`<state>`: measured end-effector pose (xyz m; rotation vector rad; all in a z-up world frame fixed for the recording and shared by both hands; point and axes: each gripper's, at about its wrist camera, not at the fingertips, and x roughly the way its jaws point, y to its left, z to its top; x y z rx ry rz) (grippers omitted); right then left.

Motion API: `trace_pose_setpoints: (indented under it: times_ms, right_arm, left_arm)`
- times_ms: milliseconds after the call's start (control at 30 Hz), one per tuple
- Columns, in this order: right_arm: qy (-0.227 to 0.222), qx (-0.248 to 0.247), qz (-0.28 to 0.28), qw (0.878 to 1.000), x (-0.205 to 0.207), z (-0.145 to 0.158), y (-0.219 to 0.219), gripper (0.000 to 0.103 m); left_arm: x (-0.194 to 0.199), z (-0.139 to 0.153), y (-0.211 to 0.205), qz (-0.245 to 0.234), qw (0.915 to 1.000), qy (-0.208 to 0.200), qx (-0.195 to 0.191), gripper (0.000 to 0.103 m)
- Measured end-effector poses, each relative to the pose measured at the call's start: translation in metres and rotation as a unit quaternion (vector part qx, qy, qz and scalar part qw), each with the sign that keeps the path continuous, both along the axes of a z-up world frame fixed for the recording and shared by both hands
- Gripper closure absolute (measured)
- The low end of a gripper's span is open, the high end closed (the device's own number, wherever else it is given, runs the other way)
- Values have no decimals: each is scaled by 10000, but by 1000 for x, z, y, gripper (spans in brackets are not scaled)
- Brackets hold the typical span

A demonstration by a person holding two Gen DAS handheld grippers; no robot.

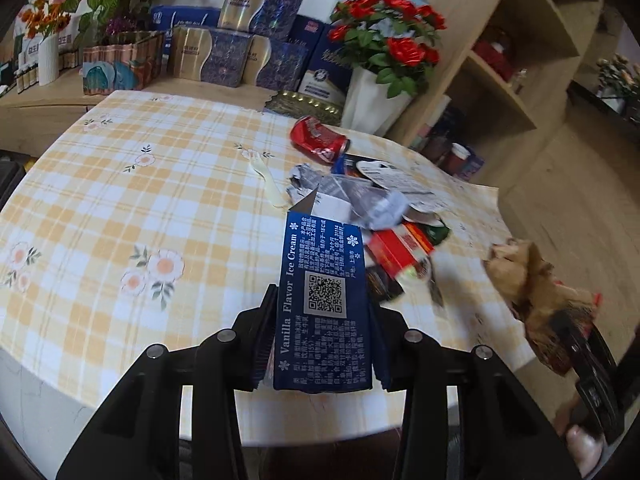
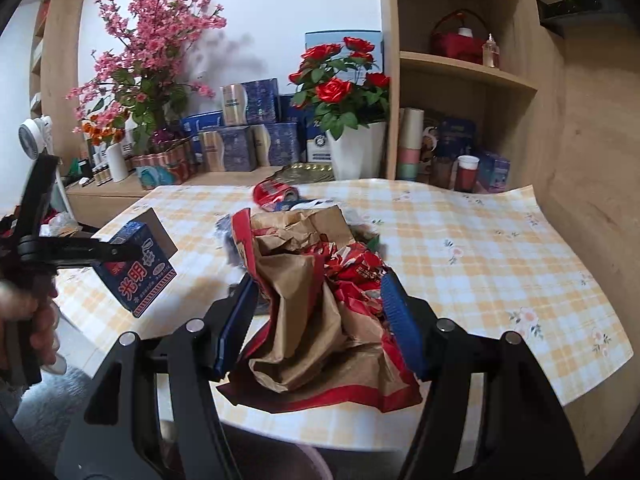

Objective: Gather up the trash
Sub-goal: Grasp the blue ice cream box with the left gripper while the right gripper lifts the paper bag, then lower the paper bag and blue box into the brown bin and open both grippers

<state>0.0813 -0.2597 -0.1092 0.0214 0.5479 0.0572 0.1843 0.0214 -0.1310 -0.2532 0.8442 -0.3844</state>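
My left gripper (image 1: 323, 300) is shut on a blue ice cream carton (image 1: 324, 300), held above the table's near edge; it also shows in the right wrist view (image 2: 138, 270). My right gripper (image 2: 318, 296) is shut on a crumpled brown and red paper bag (image 2: 316, 312), also seen at the right of the left wrist view (image 1: 532, 292). More trash lies on the table: a crushed red can (image 1: 319, 140), crumpled grey paper (image 1: 360, 200), a red packet (image 1: 400, 250) and a white plastic fork (image 1: 269, 184).
The table has a yellow checked cloth (image 1: 140, 208). Behind it a ledge holds gift boxes (image 1: 240, 56), a white pot of red roses (image 1: 380, 60) and flower vases. A wooden shelf unit (image 2: 460, 80) stands at the right.
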Motion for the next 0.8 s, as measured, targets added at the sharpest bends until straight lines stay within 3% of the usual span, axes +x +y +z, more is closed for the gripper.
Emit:
trace_pose_setpoints:
  times_ms: [333, 567, 800]
  right_arm:
    - [499, 552, 501, 9960, -55, -19, 28, 39]
    - [879, 601, 889, 9903, -91, -51, 50, 39]
    - [1859, 777, 1031, 9740, -90, -108, 63, 39]
  left_arm:
    - [-110, 5, 14, -236, 9991, -283, -207, 63]
    - [-156, -9, 14, -400, 9979, -487, -144, 63]
    - [-167, -28, 25, -233, 9984, -360, -365, 63]
